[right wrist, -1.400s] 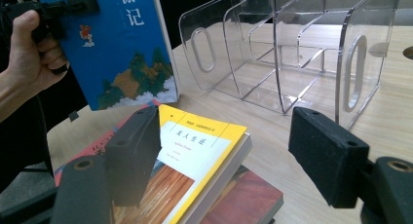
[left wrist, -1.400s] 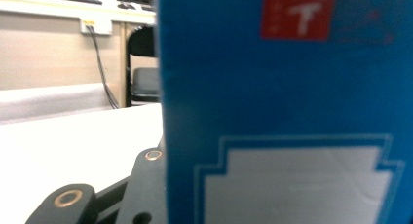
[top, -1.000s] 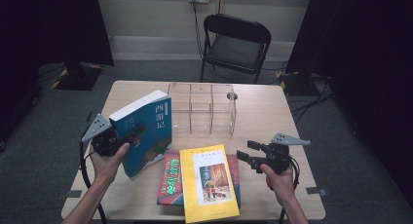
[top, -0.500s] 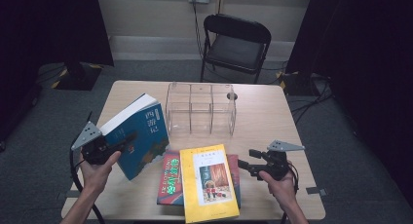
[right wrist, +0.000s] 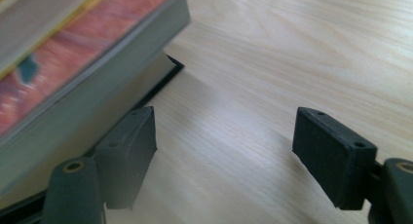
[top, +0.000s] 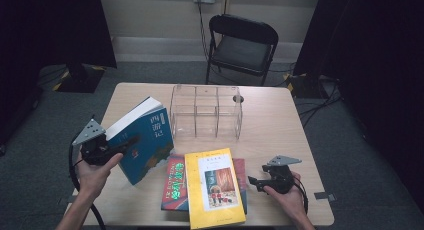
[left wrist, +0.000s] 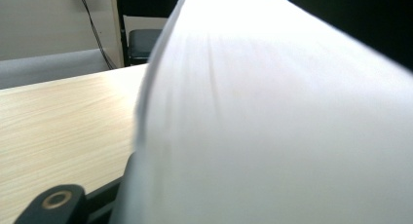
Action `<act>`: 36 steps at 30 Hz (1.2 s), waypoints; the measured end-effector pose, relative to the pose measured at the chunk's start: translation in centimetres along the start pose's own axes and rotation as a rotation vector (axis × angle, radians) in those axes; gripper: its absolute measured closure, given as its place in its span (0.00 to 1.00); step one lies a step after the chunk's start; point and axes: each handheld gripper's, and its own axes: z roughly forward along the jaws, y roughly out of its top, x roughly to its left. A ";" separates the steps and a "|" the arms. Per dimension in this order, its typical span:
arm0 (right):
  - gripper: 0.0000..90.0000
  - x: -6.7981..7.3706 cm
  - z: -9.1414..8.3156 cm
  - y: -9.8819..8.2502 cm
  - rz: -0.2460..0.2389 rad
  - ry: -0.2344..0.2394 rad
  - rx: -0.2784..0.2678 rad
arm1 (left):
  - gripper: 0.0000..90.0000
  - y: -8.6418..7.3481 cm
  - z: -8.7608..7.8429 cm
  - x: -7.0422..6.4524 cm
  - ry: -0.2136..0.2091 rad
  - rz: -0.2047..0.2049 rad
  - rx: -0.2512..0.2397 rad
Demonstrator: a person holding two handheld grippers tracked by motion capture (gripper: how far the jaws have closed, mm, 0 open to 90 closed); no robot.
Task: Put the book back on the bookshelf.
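The left gripper (top: pixel 131 140) has the blue book (top: pixel 145 140) clamped by its page edge and holds it tilted up off the table (top: pixel 280 125), spine side down toward the wood, cover facing the person, just to the left of the clear divided rack (top: pixel 206 112). In the left gripper view the white page block (left wrist: pixel 272 117) looms right against the lens, with one black jaw showing under it, so that grip looks firm, though the jaws have just been easing a little wider around the book. The right gripper (top: pixel 253 181) sits low at the near right of the table, jaws spread wide with nothing between them, and they have just been opening further. What matters for the next move is the stack directly to its left: the yellow book (top: pixel 214 187) lies flat on top of the red book (top: pixel 175 182), both with their long axis running from the person toward the rack, so their right-hand long edges face the open jaws. The right gripper view shows that edge (right wrist: pixel 92 73) just beside the left pad (right wrist: pixel 127 151), which I judge is near but not touching. The right hand is plainly the nearer one to this stack; a short sideways slide would, I think, bring the jaws onto a cover edge.
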 end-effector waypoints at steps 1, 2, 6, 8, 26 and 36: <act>0.26 0.0 0.1 -0.1 -0.001 -0.011 0.008 | 0.64 0.2 0.0 0.0 -0.006 -0.012 0.011; 0.27 -0.1 0.4 -0.3 -0.015 -0.038 0.021 | 0.63 0.3 -0.1 0.0 -0.008 -0.011 0.019; 0.28 0.1 0.6 -0.6 -0.049 -0.068 0.019 | 0.63 0.8 -0.2 0.0 -0.004 -0.014 0.052; 0.27 0.2 0.8 -0.8 -0.067 -0.082 0.005 | 0.63 1.0 -0.2 0.0 -0.004 -0.009 0.070; 0.26 0.3 0.8 -1.1 -0.063 -0.087 -0.025 | 0.64 7.2 -0.7 0.4 -0.020 0.004 0.282; 0.26 0.3 0.8 -1.1 -0.062 -0.086 -0.025 | 0.62 11.2 2.3 0.1 -0.019 0.042 0.640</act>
